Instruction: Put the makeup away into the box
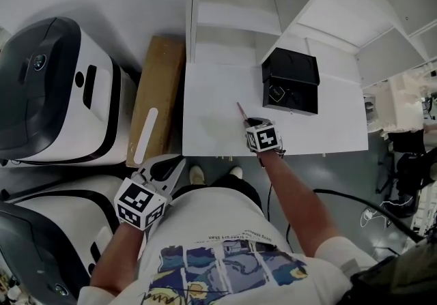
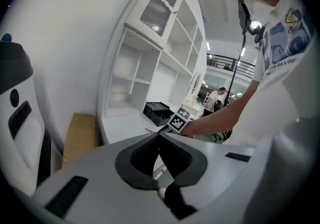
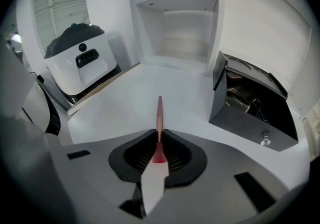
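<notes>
A slim pink makeup pencil [image 3: 159, 113] sticks out forward from my right gripper [image 3: 159, 134], whose jaws are shut on its lower end. In the head view this gripper [image 1: 251, 121] hangs over the white table [image 1: 212, 126] near its front edge, and the pencil [image 1: 241, 110] points away to the left. The open black box [image 1: 300, 107] stands just right of it, lid raised, with dark items inside; in the right gripper view it [image 3: 250, 129] sits to the right. My left gripper [image 1: 179, 164] is off the table by the person's waist, shut and empty [image 2: 159, 135].
A white shelf unit [image 1: 232, 17] stands behind the table. White-and-black machines [image 1: 54, 92] fill the left side, with a brown board [image 1: 158, 99] between them and the table. Cables lie on the floor at the right [image 1: 369, 205].
</notes>
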The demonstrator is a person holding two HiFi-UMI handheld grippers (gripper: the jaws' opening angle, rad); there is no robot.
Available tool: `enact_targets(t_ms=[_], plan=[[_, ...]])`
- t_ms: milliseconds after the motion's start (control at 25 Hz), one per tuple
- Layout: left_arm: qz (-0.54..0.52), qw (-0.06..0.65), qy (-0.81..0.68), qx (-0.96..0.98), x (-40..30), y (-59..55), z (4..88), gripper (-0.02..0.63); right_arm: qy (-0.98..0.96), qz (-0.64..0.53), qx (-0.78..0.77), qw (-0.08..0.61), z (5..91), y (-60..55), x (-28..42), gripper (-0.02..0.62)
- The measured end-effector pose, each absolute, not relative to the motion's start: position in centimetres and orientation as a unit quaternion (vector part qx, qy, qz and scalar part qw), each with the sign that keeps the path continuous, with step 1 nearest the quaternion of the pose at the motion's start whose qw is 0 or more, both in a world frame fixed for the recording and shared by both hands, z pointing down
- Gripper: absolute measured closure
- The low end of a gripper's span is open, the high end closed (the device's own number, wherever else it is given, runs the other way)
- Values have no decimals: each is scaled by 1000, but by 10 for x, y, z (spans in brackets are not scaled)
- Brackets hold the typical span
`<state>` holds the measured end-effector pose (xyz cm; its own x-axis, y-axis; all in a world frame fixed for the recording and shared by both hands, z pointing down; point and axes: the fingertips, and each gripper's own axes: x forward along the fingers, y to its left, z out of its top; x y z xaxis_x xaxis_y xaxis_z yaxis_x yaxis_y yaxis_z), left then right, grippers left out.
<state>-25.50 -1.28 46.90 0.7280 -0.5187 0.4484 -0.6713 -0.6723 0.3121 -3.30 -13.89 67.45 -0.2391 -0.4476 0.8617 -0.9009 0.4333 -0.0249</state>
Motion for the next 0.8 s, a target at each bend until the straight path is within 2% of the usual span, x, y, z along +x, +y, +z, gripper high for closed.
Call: enact_targets(t_ms=[440, 800], plan=[[160, 227, -279, 919, -219, -18, 471, 592, -765, 260, 454, 377, 620, -115, -14, 531], [170, 211, -225, 936, -172, -30, 467, 592, -746, 253, 504, 352, 580, -117, 61, 532]])
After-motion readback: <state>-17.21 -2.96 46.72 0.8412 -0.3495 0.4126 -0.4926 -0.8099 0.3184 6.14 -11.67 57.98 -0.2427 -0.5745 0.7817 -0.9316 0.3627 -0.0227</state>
